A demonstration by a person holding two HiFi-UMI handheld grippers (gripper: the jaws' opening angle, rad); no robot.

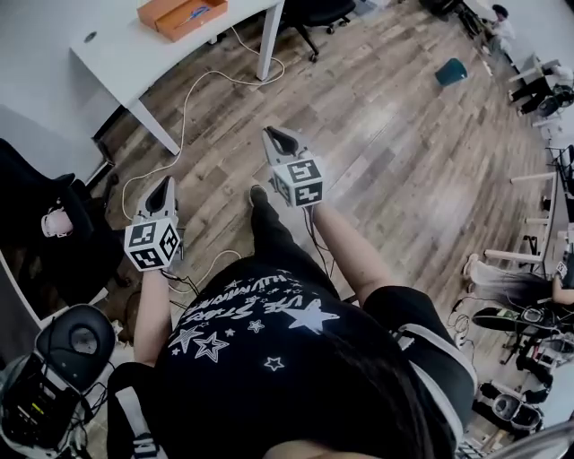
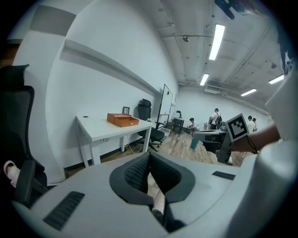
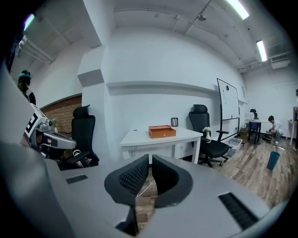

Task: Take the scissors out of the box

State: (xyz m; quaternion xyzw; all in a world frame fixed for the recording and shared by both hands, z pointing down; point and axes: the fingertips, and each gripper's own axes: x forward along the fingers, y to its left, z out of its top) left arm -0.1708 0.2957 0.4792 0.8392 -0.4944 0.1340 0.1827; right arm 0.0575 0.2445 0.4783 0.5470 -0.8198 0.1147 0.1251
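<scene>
An orange box [image 1: 182, 15] lies on the white table [image 1: 108, 54] at the top left of the head view, far ahead of both grippers. Something small and bluish shows inside it, too small to identify. The box [image 2: 123, 120] also appears in the left gripper view, and the box [image 3: 162, 131] sits on the table in the right gripper view. My left gripper [image 1: 164, 186] is held over the wood floor, jaws shut and empty. My right gripper [image 1: 276, 136] is further forward, also shut and empty. Each one's pads [image 2: 139, 174] [image 3: 137, 176] meet at the tips.
A black office chair [image 3: 205, 135] stands right of the table, another chair [image 3: 84, 135] to its left. White cables [image 1: 193, 99] trail over the wood floor by the table legs. A teal bin [image 1: 451, 71] stands further off, and people sit at the room's far end.
</scene>
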